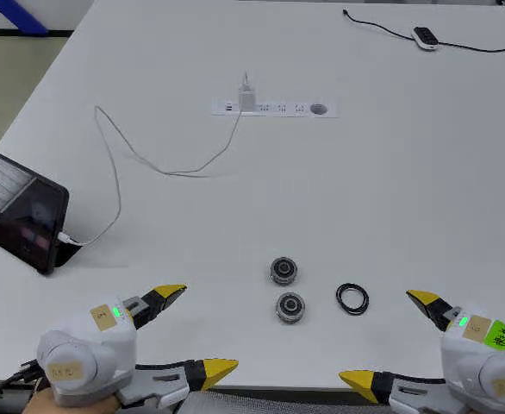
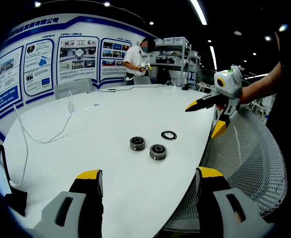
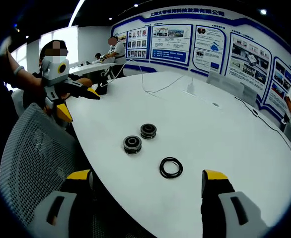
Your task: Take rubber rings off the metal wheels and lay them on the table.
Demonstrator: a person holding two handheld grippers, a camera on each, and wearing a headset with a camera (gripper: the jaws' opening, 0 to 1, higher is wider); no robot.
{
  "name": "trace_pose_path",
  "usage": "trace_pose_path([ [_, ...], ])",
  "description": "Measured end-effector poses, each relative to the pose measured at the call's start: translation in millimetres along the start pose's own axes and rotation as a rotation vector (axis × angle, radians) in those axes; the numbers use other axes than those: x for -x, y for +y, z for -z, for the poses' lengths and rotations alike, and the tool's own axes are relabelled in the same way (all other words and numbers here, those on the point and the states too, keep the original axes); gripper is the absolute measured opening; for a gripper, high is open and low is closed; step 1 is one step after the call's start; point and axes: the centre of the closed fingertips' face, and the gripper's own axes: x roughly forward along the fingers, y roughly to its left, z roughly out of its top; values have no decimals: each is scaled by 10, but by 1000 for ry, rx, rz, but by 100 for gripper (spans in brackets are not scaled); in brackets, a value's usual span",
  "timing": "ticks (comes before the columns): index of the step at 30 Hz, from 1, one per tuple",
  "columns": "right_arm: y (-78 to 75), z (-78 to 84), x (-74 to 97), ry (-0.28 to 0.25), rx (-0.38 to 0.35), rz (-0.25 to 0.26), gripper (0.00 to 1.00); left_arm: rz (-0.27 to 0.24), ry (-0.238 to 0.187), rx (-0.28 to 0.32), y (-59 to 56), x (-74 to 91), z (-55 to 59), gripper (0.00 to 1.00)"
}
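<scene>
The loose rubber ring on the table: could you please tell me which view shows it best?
The right gripper view: the rubber ring lies nearest there, unobstructed. The head view shows it small, right of the metal wheels; the left gripper view shows it smaller, beyond them.

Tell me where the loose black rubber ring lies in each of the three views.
Head view: the rubber ring lies low, right of centre.
Left gripper view: the ring lies just right of centre.
Right gripper view: the ring lies low, near centre.
Shared landmark: the two metal wheels, apart from it, close by.
</scene>
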Motion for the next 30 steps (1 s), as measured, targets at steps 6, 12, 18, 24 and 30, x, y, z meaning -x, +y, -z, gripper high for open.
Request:
trace_pose_path([
  [6, 54, -52, -11, -19, -9, -8, 97, -15, -27, 12, 14, 38, -48, 83],
  [12, 69, -66, -18, -26, -17, -7, 98, -25, -31, 14, 20, 60, -45, 86],
  [18, 88, -56, -15, -25, -24, -8, 99, -32, -35, 17, 10, 79, -43, 87],
  [24, 90, -67, -10, -29, -25, -7, 99, -34, -36, 16, 10, 83, -40, 87],
  [30, 85, -72, -18, -30, -26, -6, 99, -34, -35, 17, 20, 82, -41, 86],
])
